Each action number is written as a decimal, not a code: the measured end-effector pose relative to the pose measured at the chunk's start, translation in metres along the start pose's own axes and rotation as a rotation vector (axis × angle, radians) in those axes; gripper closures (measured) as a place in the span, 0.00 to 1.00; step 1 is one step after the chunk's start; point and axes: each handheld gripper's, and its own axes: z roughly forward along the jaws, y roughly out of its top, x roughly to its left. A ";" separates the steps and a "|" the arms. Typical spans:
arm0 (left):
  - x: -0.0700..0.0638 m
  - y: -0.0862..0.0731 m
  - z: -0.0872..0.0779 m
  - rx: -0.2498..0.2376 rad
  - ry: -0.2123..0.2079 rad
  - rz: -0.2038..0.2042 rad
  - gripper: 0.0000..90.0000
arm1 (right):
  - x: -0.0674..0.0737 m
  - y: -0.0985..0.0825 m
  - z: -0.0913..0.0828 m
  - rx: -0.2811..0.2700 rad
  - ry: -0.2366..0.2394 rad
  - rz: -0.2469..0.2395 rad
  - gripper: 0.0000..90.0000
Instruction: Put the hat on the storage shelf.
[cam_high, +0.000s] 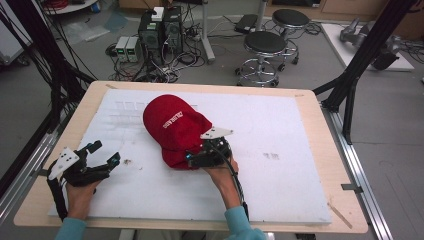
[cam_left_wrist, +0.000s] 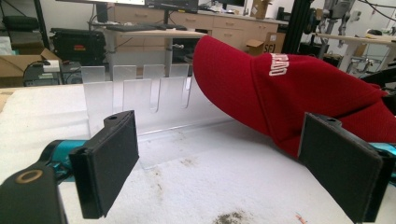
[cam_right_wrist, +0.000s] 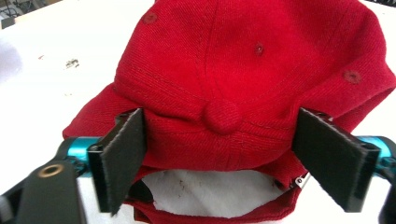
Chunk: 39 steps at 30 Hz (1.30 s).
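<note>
A: Where's the red cap (cam_high: 176, 131)?

B: On the counter (cam_high: 280, 195), its back lying between my right gripper's (cam_right_wrist: 219, 158) pads, which are sitting apart, maybe just brushing the fabric. I'm judging the grasp is beginning, not clamped.

A: And the left gripper (cam_high: 100, 156)?

B: It's waiting spread wide with nothing between its pads; the cap is ahead of it. Lifting is remaining.

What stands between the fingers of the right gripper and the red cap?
Nothing visible does. The right gripper has its fingers on either side of the back of the red cap, above the strap opening. They are open and, as far as can be seen, not pressing the fabric yet.
</note>
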 end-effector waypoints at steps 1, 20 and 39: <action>0.000 0.000 0.000 0.000 0.000 0.000 0.14 | 0.000 0.000 0.000 0.004 0.000 -0.002 0.26; -0.001 0.000 0.000 -0.001 0.000 0.003 0.14 | 0.009 0.003 0.001 0.068 -0.090 -0.112 0.84; 0.001 0.001 0.000 0.003 -0.031 -0.018 0.14 | 0.005 0.027 -0.051 -0.045 -0.119 -0.287 0.85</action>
